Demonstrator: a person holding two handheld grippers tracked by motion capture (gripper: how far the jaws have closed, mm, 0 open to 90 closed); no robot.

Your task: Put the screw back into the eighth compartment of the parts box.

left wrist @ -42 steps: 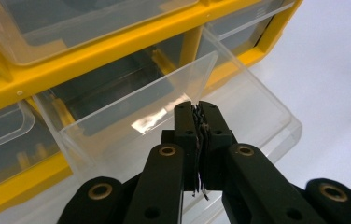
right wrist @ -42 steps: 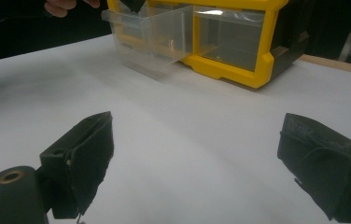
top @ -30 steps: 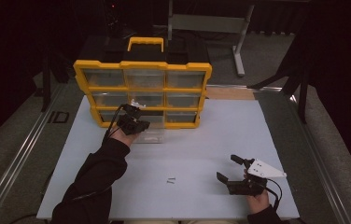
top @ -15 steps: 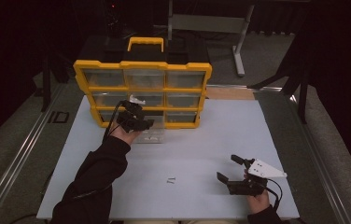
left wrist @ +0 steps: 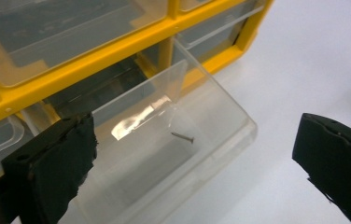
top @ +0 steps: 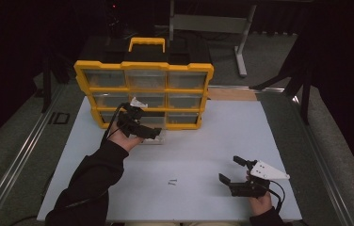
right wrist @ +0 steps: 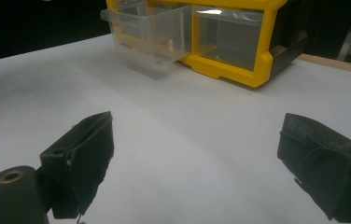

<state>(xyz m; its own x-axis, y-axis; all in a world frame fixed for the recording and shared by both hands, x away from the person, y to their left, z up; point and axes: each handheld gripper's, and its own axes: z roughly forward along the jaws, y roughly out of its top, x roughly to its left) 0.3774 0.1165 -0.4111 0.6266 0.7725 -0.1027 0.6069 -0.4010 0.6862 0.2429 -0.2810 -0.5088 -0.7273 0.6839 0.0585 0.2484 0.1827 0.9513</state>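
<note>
Nine clear drawers, three rows of three, fill the yellow organizer [top: 143,96], which stands at the far side of the white bench [top: 203,150], a yellow handle [top: 146,44] on its black top. One drawer [left wrist: 173,140], the middle one of the bottom row, is pulled out toward the near side. It is transparent plastic with a thin clear divider across it, and one small nail [left wrist: 183,136] lies on its floor. The other eight drawers sit shut in the frame.

No brand or label can be read on the organizer. On the grey floor strip left of the bench there is a dark marking that looks like "ID", too small to be sure.

Two small fasteners [top: 172,181] lie close together on the bare bench, near the middle and well apart from the organizer; their kind is too small to tell.

The left gripper [top: 140,128] hovers just above the pulled-out drawer, its fingers [left wrist: 52,168] spread wide with nothing between them. The right gripper [top: 234,176] is at the near right of the bench, its fingers [right wrist: 82,158] also wide apart and empty, pointing across the bench toward the organizer.
</note>
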